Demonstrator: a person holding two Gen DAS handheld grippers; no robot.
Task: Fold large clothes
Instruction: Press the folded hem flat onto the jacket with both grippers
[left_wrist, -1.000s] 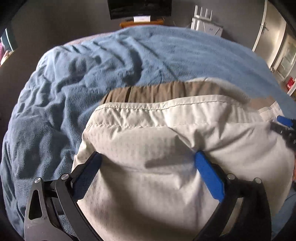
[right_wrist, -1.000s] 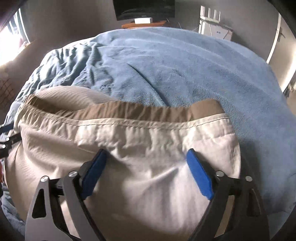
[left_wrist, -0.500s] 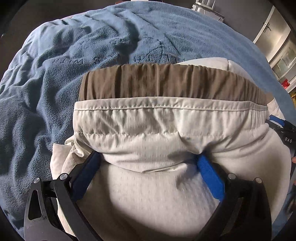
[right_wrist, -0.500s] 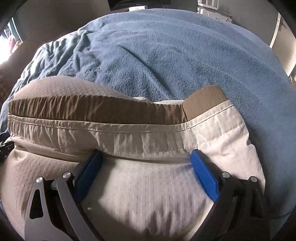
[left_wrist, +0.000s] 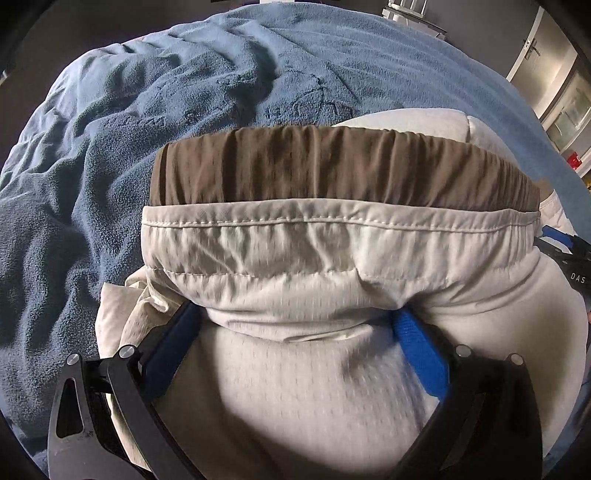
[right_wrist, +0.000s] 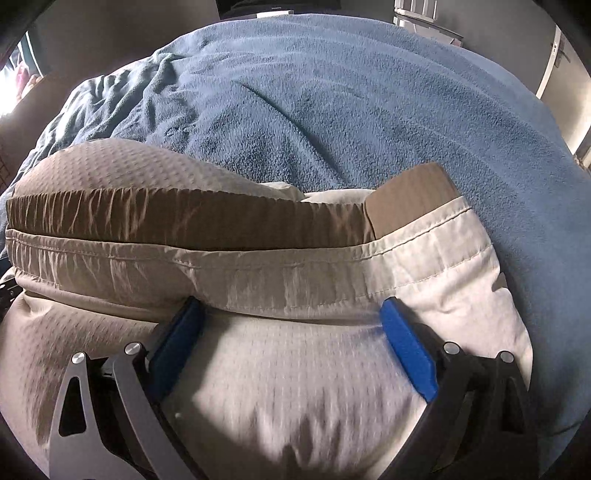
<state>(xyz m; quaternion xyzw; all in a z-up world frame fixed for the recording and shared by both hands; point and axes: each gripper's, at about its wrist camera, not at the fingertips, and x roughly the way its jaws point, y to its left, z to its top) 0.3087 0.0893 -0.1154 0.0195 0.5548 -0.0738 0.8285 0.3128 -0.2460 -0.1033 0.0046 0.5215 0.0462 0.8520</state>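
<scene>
A pair of cream mesh shorts (left_wrist: 314, 387) with a brown inner waistband (left_wrist: 332, 170) lies on a blue blanket (left_wrist: 110, 147). The waistband end drapes over both grippers. My left gripper (left_wrist: 295, 325) has its blue fingers (left_wrist: 421, 354) spread wide, with cloth bunched over their tips. In the right wrist view the same shorts (right_wrist: 295, 387) and brown band (right_wrist: 184, 221) cover my right gripper (right_wrist: 291, 314), whose blue fingers (right_wrist: 406, 347) are also spread wide. The fingertips are hidden under the fabric. The right gripper shows at the right edge of the left view (left_wrist: 569, 251).
The blue blanket (right_wrist: 369, 110) covers the bed, wrinkled at the left, smoother at the right. Dark walls, a white object (left_wrist: 413, 14) and a door (left_wrist: 535, 48) lie beyond the bed's far edge.
Both grippers have moved forward and down with the shorts' waistband end. The brown inner band now shows broadly and the fold lies lower over the rest of the shorts.
</scene>
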